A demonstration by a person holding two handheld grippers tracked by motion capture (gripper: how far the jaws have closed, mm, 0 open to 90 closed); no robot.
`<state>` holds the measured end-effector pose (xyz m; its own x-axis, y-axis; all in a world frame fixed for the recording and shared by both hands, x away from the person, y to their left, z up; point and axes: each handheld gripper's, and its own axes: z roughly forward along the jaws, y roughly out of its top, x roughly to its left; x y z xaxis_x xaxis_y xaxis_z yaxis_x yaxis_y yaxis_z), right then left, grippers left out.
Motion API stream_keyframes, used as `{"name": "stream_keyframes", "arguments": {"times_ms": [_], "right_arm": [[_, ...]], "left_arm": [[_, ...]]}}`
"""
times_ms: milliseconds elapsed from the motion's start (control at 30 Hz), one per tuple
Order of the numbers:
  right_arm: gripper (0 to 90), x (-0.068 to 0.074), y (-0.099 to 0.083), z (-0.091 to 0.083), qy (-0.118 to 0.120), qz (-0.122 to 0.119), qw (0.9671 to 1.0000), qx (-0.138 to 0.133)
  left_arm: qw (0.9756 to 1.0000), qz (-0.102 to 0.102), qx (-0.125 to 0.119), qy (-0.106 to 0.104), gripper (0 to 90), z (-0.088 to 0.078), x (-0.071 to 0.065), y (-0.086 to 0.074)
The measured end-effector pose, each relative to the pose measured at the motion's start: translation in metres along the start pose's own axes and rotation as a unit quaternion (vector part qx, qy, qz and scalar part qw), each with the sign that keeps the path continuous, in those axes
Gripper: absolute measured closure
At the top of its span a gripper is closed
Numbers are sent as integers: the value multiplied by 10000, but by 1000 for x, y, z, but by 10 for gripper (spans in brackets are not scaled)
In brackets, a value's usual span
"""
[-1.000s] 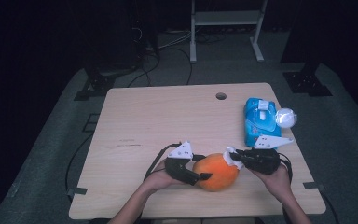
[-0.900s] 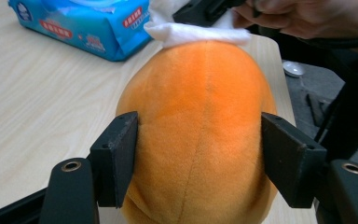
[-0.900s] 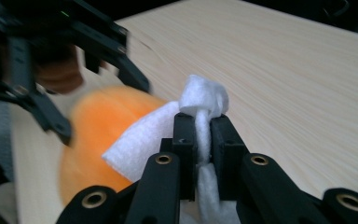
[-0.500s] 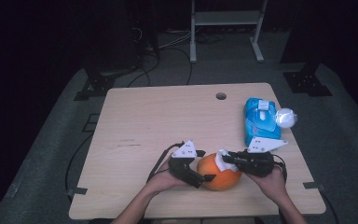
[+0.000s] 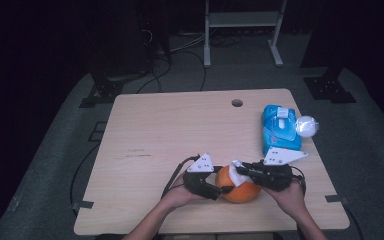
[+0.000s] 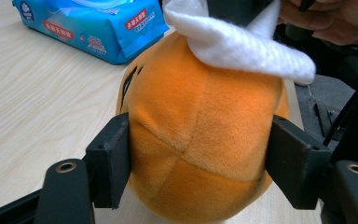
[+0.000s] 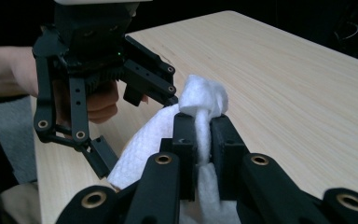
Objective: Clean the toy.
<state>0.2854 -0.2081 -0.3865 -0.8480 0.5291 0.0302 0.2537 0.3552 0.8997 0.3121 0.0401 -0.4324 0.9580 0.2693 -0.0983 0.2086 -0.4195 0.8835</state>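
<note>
— Look, the left gripper has just let go and come back in: its fingers have opened wide and closed again, and now they sit pressed on either side of the orange plush toy.

— So it's taken a fresh hold?

— I'd say so. A second ago the toy sat a little further toward the right hand; now it's squarely between the two hands, near the front edge of the surface, and the seams of the plush dent slightly where the pads meet it.

— And the right gripper?

— Clenched on a white wipe. The cloth is bunched above its fingers and trails down below them, draped over the top of the toy. That hand has drifted a bit leftward over the toy compared with a moment ago.

— Meaning the wiping goes on?

— My guess is the left hand regripped to steady the toy so the right can rub another patch. The blue pack of wipes lies well apart at the right side, with a small whitish ball at its edge, neither touched.
</note>
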Motion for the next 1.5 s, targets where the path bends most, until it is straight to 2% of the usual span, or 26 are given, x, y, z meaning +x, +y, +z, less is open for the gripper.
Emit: {"name": "stream_keyframes", "arguments": {"times_ms": [67, 167, 267, 367, 433, 500, 533, 600, 733, 800, 867, 1000, 1067, 1133, 1167, 1200, 1267, 1333, 1400, 1433, 1500], "right_arm": [[809, -2, 0, -1, -18, -11, 10000, 20], [808, -14, -7, -5, -152, 145, 9998, 54], [810, -22, -12, -12, -253, 383, 9989, 9], [810, -18, -8, -13, -320, 320, 9990, -44], [810, -11, 0, -15, -345, 181, 9990, -201], [810, -11, 2, -16, -275, 253, 9987, -346], [810, -11, 2, -16, -275, 253, 9987, -346], [810, -15, -1, -12, -142, 455, 9982, -376], [811, -18, -10, 0, -152, 512, 9986, -43], [811, -17, -11, 3, -164, 503, 9986, 58], [811, -17, -10, 2, -188, 467, 9987, 42], [810, -6, 3, -4, -59, 334, 9992, -216], [809, 2, 7, -3, -66, 174, 9996, -202], [809, 3, 6, 0, -126, 78, 9998, -136], [809, 0, 5, 1, -124, 114, 9998, -129], [809, -2, 3, 1, -142, 151, 9997, -114], [809, -7, -1, 1, -167, 216, 9996, -74], [809, -10, -4, -1, -162, 313, 9993, -90], [809, -10, -5, -1, -165, 314, 9993, -93], [809, -9, -5, -1, -174, 297, 9994, -93], [808, -9, -5, 1, -134, 281, 9995, -82]], "left_arm": [[10000, -17, -14, 4, 319, -1, 2, -1], [9999, -108, -66, -18, 335, -3, 3, -1], [9992, -313, -247, -101, 351, -3, 3, 1], [9987, -343, -345, -152, 354, -5, 1, 7], [9983, -283, -496, -94, 354, -17, -3, 19], [9980, -233, -582, -19, 354, -26, -5, 26], [9980, -233, -582, -19, 354, -26, -5, 26], [9986, -191, -501, 35, 354, -30, -5, 29], [9993, -306, -168, 110, 346, -22, -1, 20], [9991, -343, -225, 143, 339, -20, -1, 20], [9990, -312, -216, 215, 336, -18, -3, 21], [9982, -401, -271, 356, 314, -12, -7, 22], [9981, -419, -242, 384, 285, -11, -9, 24], [9985, -375, -247, 303, 246, -11, -9, 24], [9988, -364, -243, 237, 229, -11, -10, 24], [9992, -302, -239, 97, 214, -12, -12, 25], [9998, -65, -194, -47, 200, -12, -14, 26], [9997, 67, -215, -82, 191, -12, -14, 25], [9994, 221, -248, -90, 159, -10, -9, 20], [9995, 221, -189, -112, 129, -9, -5, 17], [9996, 89, -97, -255, 72, -6, 1, 11]]}}
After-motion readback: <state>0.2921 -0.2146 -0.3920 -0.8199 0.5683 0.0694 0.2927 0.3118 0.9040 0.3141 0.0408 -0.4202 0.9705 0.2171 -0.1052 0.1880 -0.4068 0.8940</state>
